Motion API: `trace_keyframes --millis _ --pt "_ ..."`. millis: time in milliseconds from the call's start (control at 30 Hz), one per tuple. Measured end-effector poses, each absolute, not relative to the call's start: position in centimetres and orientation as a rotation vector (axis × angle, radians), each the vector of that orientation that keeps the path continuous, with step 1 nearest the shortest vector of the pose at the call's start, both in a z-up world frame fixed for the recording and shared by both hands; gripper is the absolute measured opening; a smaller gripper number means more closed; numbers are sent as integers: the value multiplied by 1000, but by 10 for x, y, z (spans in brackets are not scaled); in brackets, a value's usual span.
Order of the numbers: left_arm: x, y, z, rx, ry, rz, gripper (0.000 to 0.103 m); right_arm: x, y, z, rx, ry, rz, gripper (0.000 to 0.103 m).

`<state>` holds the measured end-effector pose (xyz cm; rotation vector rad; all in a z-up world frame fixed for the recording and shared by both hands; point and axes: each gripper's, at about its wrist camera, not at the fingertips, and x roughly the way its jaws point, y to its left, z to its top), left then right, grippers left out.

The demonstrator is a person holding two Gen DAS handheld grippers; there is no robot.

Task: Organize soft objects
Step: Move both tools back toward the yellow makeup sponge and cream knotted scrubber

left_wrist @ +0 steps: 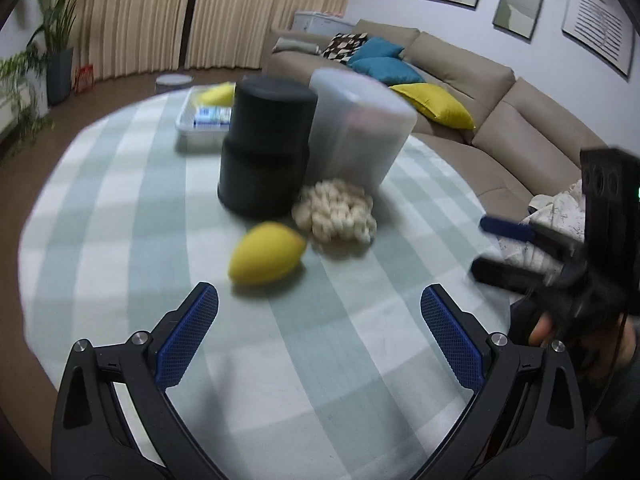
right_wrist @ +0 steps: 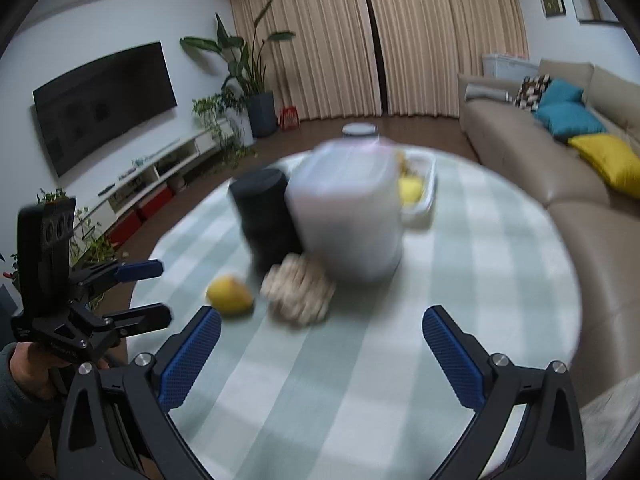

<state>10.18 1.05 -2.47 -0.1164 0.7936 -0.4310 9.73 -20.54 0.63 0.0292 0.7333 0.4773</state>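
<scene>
- Soft things lie together near the middle of the round table (left_wrist: 120, 208): a yellow lemon-shaped toy (left_wrist: 266, 253) and a cream knitted bundle (left_wrist: 335, 215) just beside it, on the pale green checked cloth.
- Behind them stand a black cylinder (left_wrist: 267, 145) and a frosted plastic container (left_wrist: 357, 128), side by side; the bundle touches the foot of both.
- Farther back sits a white tray (left_wrist: 188, 118) with another yellow soft piece and a blue-and-white packet in it.
- Left claw (left_wrist: 319, 336) is spread wide above the cloth, fingers well apart, holding nothing and touching nothing; the lemon toy lies just ahead of its left finger.
- Right claw (right_wrist: 321, 354) is likewise spread wide and empty, hovering over the near part of the table, with the bundle and the toy ahead of it.
- Each claw shows in the other's view, off the table's edge, its two fingers parted.
- Both views are blurred around the objects.
- Beige sofa (left_wrist: 500, 92) with blue and yellow cushions runs along the far side.
</scene>
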Motion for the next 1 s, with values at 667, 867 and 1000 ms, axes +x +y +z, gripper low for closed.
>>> trace_keyframes --millis 667,867,1000 --pt "165 15 -45 -10 925 -340 103 143 -169 -27 -54 819 429 103" --pt "169 8 -54 51 938 -373 101 159 -169 -38 -51 857 423 103" --pt "174 5 -59 65 944 -405 78 163 -172 -42 -39 865 431 103"
